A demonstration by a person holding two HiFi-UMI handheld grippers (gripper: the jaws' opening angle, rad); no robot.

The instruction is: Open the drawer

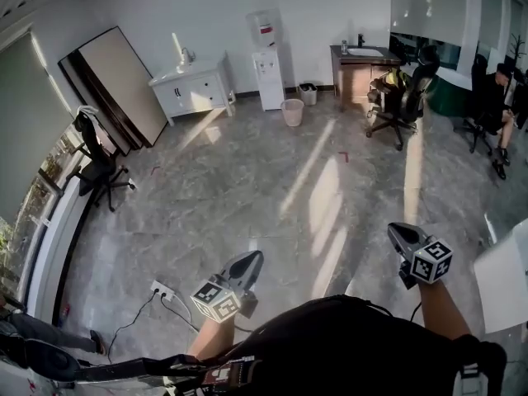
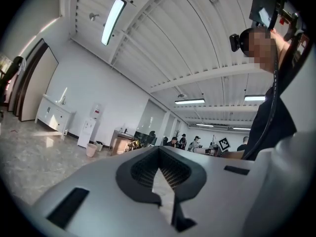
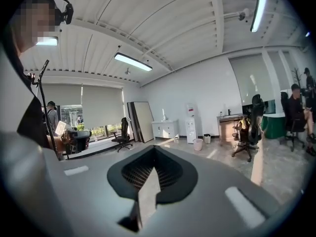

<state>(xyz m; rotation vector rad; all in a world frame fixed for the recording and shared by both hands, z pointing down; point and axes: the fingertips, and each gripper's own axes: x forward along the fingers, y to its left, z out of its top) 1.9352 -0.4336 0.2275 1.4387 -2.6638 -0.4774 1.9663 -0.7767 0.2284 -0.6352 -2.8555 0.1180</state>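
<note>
Left hand-held gripper [image 1: 250, 260] closed and empty (right hand-held gripper [image 1: 397, 232] likewise).

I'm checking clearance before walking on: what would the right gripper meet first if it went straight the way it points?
Nothing close: the right gripper points slightly down over open floor, so the way looks free; far ahead stands the white cabinet, though depth is hard to judge.

claws [image 1: 250, 261] [image 1: 398, 233] 2 | office chairs [image 1: 99, 172] [image 1: 404, 97] [image 1: 478, 110] 3 | bins [image 1: 292, 111] [image 1: 308, 94] 2 | white cabinet [image 1: 194, 89] 1 | water cooler [image 1: 267, 73] 1 | desk [image 1: 360, 66] 1
</note>
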